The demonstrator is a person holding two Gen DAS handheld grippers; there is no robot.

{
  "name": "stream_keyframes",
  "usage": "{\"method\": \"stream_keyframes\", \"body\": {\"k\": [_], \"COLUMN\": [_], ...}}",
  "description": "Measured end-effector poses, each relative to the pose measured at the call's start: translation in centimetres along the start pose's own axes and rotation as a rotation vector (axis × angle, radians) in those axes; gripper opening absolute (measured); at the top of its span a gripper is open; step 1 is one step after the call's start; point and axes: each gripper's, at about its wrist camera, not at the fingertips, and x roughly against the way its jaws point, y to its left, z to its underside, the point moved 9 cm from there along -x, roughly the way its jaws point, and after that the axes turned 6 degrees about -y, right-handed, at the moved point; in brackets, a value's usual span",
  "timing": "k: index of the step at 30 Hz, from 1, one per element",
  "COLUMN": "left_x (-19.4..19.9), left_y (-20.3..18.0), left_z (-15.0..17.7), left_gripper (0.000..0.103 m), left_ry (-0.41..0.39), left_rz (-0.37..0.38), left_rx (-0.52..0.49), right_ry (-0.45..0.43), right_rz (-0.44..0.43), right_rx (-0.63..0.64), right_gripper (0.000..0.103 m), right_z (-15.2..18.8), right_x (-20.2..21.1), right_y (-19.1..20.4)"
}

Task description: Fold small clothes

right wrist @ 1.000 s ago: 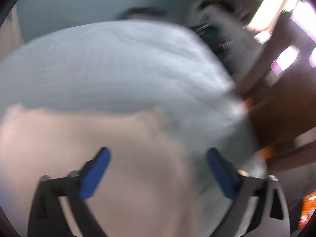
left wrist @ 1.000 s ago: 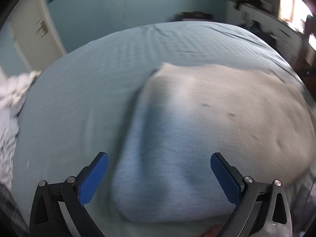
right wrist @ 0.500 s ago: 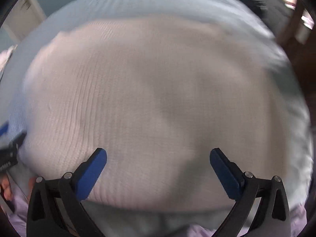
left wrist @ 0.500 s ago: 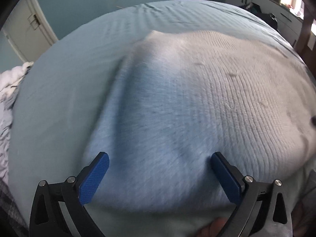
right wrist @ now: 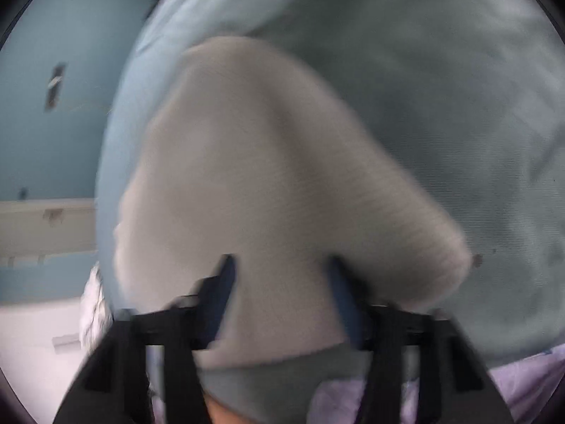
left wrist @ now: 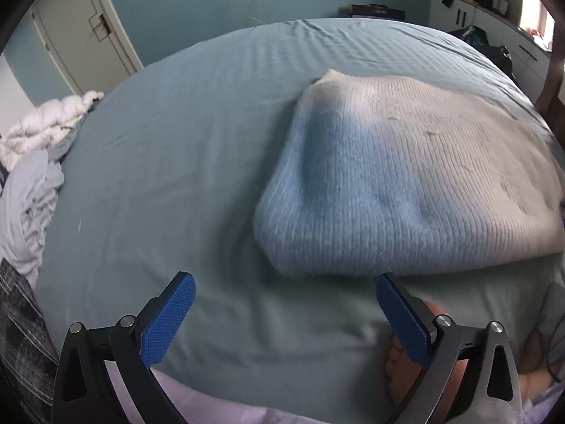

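The right gripper (right wrist: 280, 275) has its jaws clamped on the near edge of the knit garment (right wrist: 282, 176); its wrist view is badly blurred, but the pale ribbed cloth clearly bunches between the two blue pads and fans out beyond them over the bed (right wrist: 441, 88). The left gripper (left wrist: 286, 312) has its jaws spread wide with nothing between them, poised above bare blue-green sheet just short of the garment's near left corner. A bare foot shows behind its right pad.

In the left wrist view the garment lies on the right half of the bed, already doubled over into a thick pad with a rounded fold along its left side, pale blue in shade and cream toward the far end. A heap of crumpled white bedding (left wrist: 42, 134) lies at the bed's left edge, well apart from it.

The step in hand looks like taking hold of the near edge for another fold. The next move probably calls for the left jaws to go forward to the near left corner and close on all layers, so both hands can lift the edge evenly and carry it toward the far end without the stack sliding apart.
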Motion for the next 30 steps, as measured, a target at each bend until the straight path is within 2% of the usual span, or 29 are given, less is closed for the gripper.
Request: {"method": "stream_keyframes", "body": {"k": [2,3,5,6,8,10,11,12,14,15,17,19,21,24,27,30], "left_x": [0.5,0.5,0.6,0.6,0.8,1.0,1.0,0.9,0.5,0.0,-0.6,-0.9,-0.9,-0.9,-0.9,-1.3], "left_y": [0.4,0.5,0.6,0.5,0.3,-0.2,-0.4,-0.6,-0.9,-1.0,-0.8,-0.7,-0.8,-0.8,-1.0,-1.6], "left_z": [0.3,0.2,0.1,-0.1,-0.5,-1.1,-1.3,-1.5,-1.6,-1.5,-1.3,-1.0,-0.8,-0.5,-0.2,0.2], "left_gripper": [0.103,0.103,0.103,0.103,0.103,0.103,0.103,0.103,0.103,0.103,0.103,0.103,0.103,0.103,0.103,0.103], "left_ry": [0.003,0.001,-0.01,-0.021,-0.05,-0.083,-0.097,-0.102,-0.096,-0.081,-0.059,-0.054,-0.049,-0.034,-0.032,-0.013], "left_rz": [-0.015,-0.017,-0.01,-0.004,0.006,0.019,0.025,0.029,0.037,0.035,0.002,-0.018,-0.009,-0.022,-0.033,-0.023], "left_rx": [0.015,0.022,0.035,0.041,0.048,0.043,0.037,0.032,0.023,0.021,0.013,-0.001,-0.004,-0.009,-0.021,-0.038], "right_ry": [-0.013,-0.02,-0.056,-0.104,-0.19,-0.224,-0.221,-0.199,-0.088,-0.079,-0.12,-0.138,-0.154,-0.132,-0.082,-0.018], "right_rz": [-0.047,-0.034,0.038,0.076,0.081,0.125,0.164,0.23,0.356,0.382,0.378,0.335,0.271,0.19,0.152,0.064], "right_rx": [-0.058,-0.034,0.063,0.14,0.297,0.442,0.48,0.513,0.536,0.563,0.575,0.541,0.445,0.246,0.049,-0.071], "right_gripper": [0.0,0.0,0.0,0.004,0.009,0.037,0.067,0.081,0.082,0.089,0.089,0.089,0.089,0.089,0.089,0.089], "right_z": [0.5,0.9,1.6,1.8,2.4,4.2,4.2,4.4,5.1,5.3,5.1,5.4,5.6,5.2,4.8,4.2], "right_x": [0.5,1.3,2.4,3.3,4.6,4.4,3.3,1.8,-1.4,-2.2,-1.1,1.1,3.9,6.6,6.8,5.4], "right_y": [-0.5,0.0,1.4,2.7,6.2,9.0,9.0,8.4,6.5,6.3,7.3,7.7,7.0,4.1,0.7,-0.9]}}
